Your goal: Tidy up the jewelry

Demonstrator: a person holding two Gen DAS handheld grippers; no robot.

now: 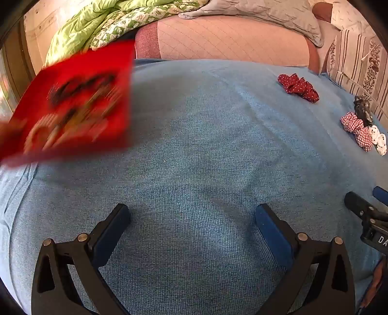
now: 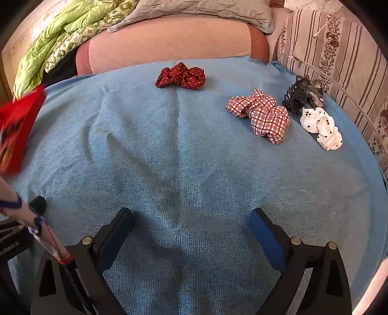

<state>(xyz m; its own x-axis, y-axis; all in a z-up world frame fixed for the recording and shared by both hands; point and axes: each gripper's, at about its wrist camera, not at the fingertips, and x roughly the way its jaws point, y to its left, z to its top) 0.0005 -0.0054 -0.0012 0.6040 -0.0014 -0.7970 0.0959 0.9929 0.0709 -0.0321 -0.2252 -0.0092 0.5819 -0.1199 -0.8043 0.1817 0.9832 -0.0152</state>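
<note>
— Blue pads on both tongs, spread wide? Anything between them?

— Left gripper (image 1: 193, 219) released, jaws wide apart, gripping nothing, hovering over blue towel (image 1: 194, 150). Right gripper (image 2: 191, 224) likewise released and bare (same towel under it). Right tongs' tip just visible at far right edge of left view.

— And beyond the tongs?

— Dark red polka-dot scrunchie (image 2: 180, 75) far centre in right view, lying flat on towel; same piece far right in left view (image 1: 298, 87). Red-and-white checked scrunchie (image 2: 260, 115) to the right, nearer. Black claw clip (image 2: 303, 95) just behind it, touching white dotted scrunchie (image 2: 321, 128) at the right edge of towel. All four well apart from both tongs.

— On the left?

— Red box (image 1: 72, 101), blurred, tilted, raised off towel at far left (print unreadable; holder can't be told). Seen again as a sliver at left edge of right view.

— Farther still?

— Pink mattress (image 2: 169, 43), green quilt (image 2: 48, 41) bunched far left, grey pillow (image 2: 198, 12) far centre, striped floral cushion (image 2: 339, 53) along the right.
</note>
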